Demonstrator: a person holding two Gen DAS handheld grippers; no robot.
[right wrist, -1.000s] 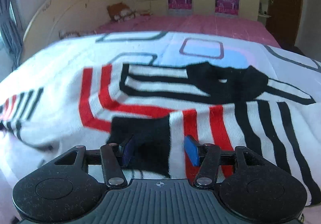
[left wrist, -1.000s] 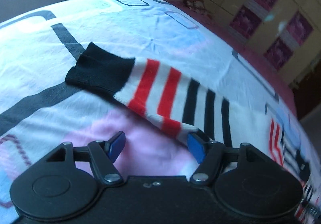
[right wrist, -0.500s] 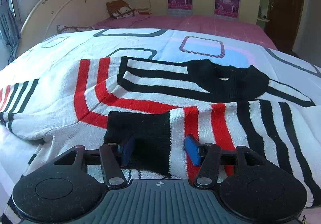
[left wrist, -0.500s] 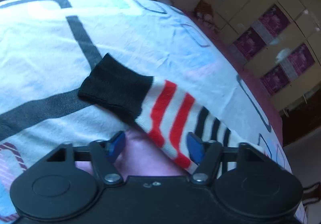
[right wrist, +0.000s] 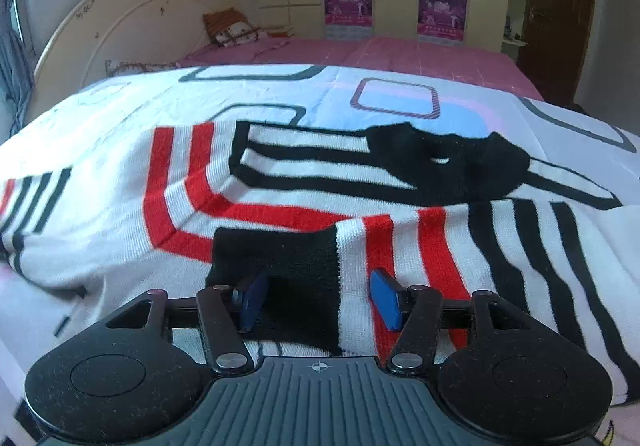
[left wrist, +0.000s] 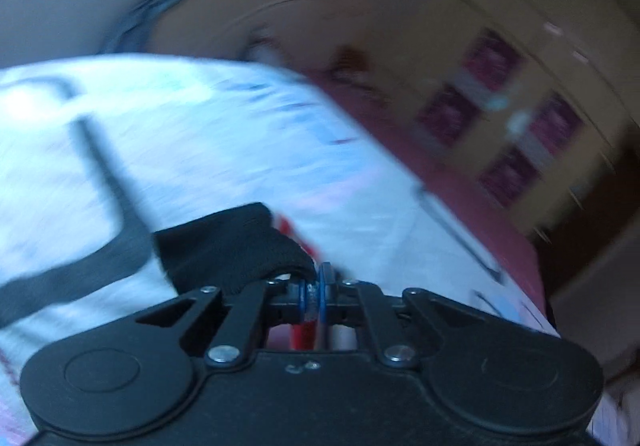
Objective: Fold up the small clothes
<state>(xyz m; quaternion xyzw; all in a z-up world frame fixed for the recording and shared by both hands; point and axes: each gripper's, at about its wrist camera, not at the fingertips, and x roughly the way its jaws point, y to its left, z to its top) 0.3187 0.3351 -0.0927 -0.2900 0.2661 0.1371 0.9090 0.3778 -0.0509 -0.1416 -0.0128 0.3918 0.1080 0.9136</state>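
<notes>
Bedspread [left wrist: 224,150]; sleeve [left wrist: 240,246] between fingers [left wrist: 325,294]

The left gripper [left wrist: 316,296] is clamped tight on a sleeve [left wrist: 236,246] — the right gripper [right wrist: 318,300] points downward, its jaws half apart.

Sweater [right wrist: 280,182]: you see white knit with red and black stripes, black collar.
Sleeve cuff [right wrist: 280,266]: yours to note as solid black.
Bedspread [right wrist: 160,98]: white, with grey, purple and blue rounded squares.
Sheet [right wrist: 400,54]: pink.
Gripper pads [right wrist: 386,304]: blue on your black frames.
Headboard [right wrist: 132,18]: cream.
</notes>
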